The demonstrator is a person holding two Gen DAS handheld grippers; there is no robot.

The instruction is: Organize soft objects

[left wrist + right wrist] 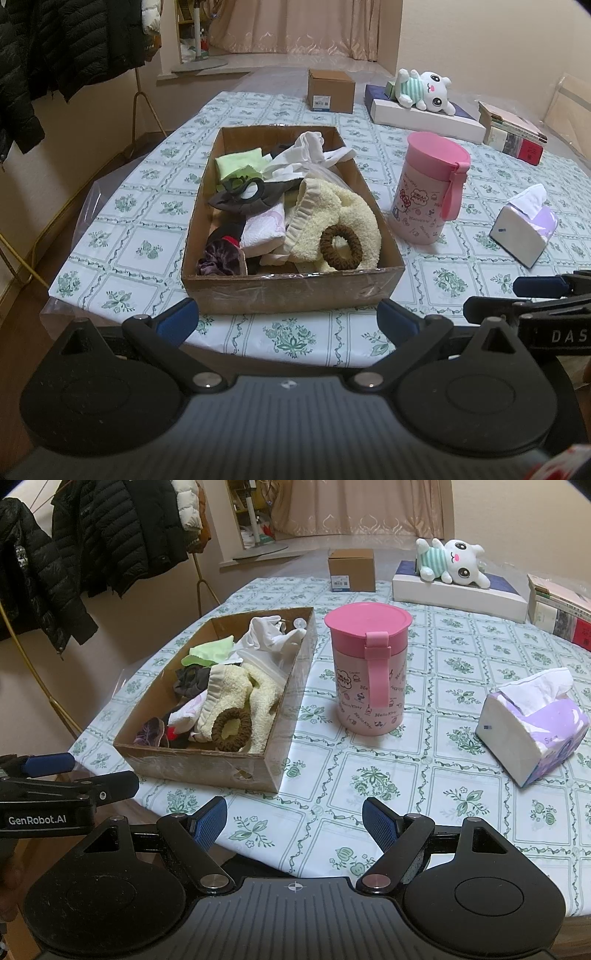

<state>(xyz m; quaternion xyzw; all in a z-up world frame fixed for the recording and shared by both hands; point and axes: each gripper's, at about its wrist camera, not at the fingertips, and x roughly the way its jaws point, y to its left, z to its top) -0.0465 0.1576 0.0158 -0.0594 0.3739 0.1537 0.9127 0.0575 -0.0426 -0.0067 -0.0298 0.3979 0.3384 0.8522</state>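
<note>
A: Both tools stood spread wide with nothing between their fingers. Through the left wrist camera, the left tool [287, 314] hung over the near edge of the surface [295, 339], just short of the cardboard box [291, 291]. In the box lay a cream fleece piece [343, 218] with a brown scrunchie [340, 245] on top of it, a green cloth [238, 164], white fabric [306, 158], a dark scrap [240, 201] and a purple scrunchie [216, 258].

B: So the soft things already sat in the box?

A: Those did. A plush rabbit [424, 90] lay well apart on a flat white box [424, 116] at the far side, and I couldn't judge whether it belonged to the job. That scene fitted a heap waiting to be sorted as well as a box already filled.

B: And through the right wrist camera?

A: The right tool [293, 821] hovered equally agape above the surface, with the pink lidded cup [367, 672] ahead, just beside the box's right wall, and a tissue pack [532, 723] off to the right. The left tool showed at the left edge.

B: Advice for doing it well?

A: Any reach into the box, I reckoned, should come from above and pinch a single layer, since the scrunchie rested loosely on the fleece and would ride along. The cup stood close enough to the box to be knocked by a sideways swing.
</note>
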